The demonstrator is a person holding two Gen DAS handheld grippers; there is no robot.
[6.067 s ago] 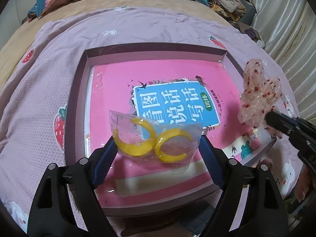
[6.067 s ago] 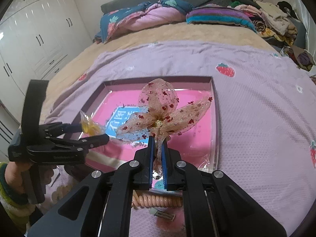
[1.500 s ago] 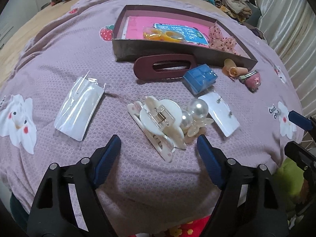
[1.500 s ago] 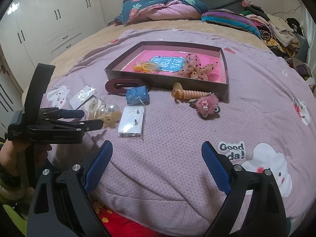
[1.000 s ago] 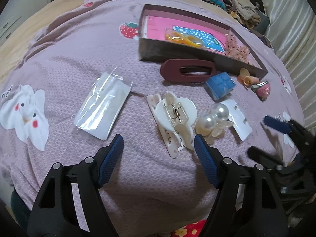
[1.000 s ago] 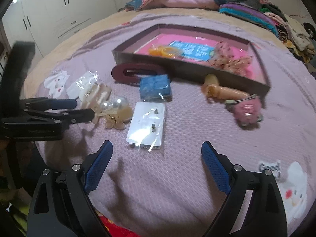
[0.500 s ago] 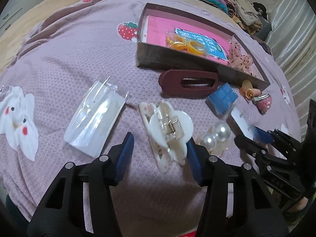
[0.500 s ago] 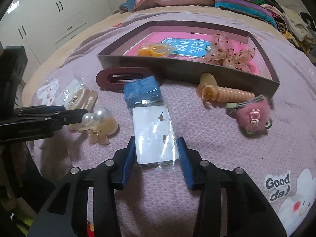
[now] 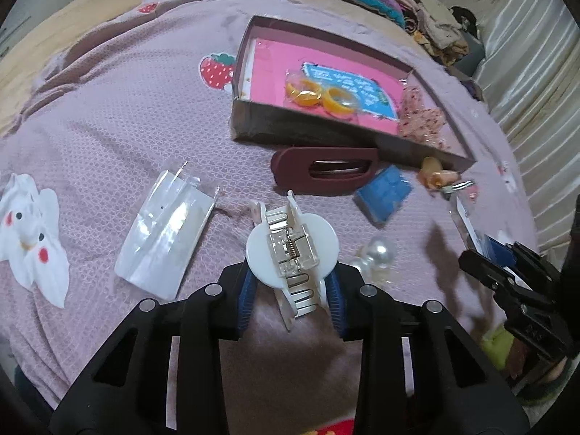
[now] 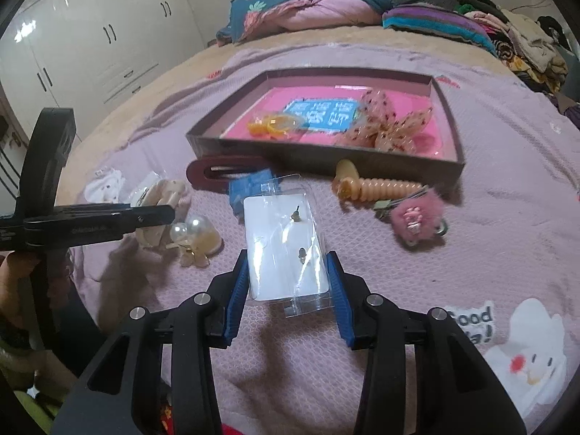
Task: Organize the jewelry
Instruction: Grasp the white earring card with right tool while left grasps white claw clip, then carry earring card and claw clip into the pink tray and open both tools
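Note:
My left gripper [image 9: 291, 290] is shut on a white claw hair clip [image 9: 291, 250] and holds it just above the purple bedspread. My right gripper [image 10: 288, 290] is shut on a clear packet with an earring card [image 10: 284, 250], lifted off the bed. The shallow brown box [image 9: 326, 134] with a pink floor lies ahead; it holds bagged yellow hoops [image 9: 320, 94] and a spotted tulle bow [image 9: 420, 116]. It also shows in the right wrist view [image 10: 322, 154].
On the bedspread lie a maroon oval clip [image 9: 326, 174], a blue packet [image 9: 384, 195], a pearl clip [image 10: 197, 235], a clear white packet [image 9: 166, 235], a peach spiral hair tie [image 10: 377, 185] and a pink fluffy clip [image 10: 417, 217]. Piled bedding [image 10: 308, 3] lies beyond.
Both grippers closed from wide open. The left one took hold of the white claw clip and the right one took the earring packet; both are lifted a little.

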